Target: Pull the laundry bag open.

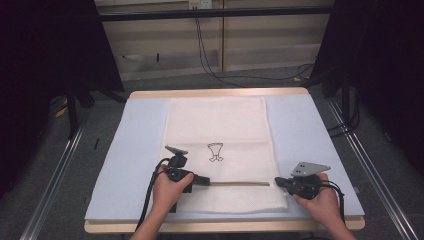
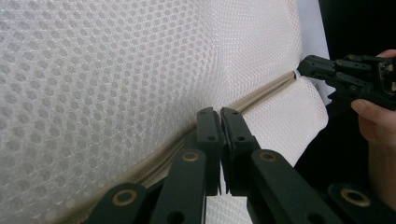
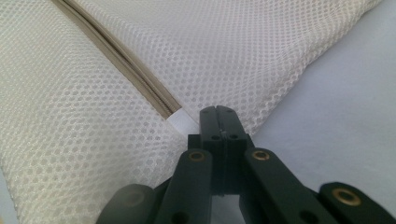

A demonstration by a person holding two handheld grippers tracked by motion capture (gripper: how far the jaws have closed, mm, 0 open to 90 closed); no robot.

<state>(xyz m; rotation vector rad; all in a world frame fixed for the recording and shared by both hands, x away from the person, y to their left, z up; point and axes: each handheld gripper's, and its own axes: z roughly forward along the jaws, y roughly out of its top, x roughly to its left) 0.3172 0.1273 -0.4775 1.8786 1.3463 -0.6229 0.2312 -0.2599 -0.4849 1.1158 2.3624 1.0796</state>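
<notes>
Mesh laundry bag (image 1: 220,150) is lying at the worktop's (image 1: 320,150) centre, its zipper (image 1: 240,184) looking mostly closed, while the left gripper (image 1: 204,180) and right gripper (image 1: 278,183), fingers pressed together, are pinching its ends.

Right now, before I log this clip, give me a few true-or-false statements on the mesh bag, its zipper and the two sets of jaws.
1. The white mesh bag lies flat on a pale blue mat. True.
2. The zipper runs along the bag's far edge. False: it runs near the person's edge.
3. The left gripper has its jaws closed at the zipper line. True.
4. The right gripper is at the middle of the bag. False: it is at the zipper's end, near the bag's edge.
5. The bag is plain. False: a small black drawing is on it.
</notes>
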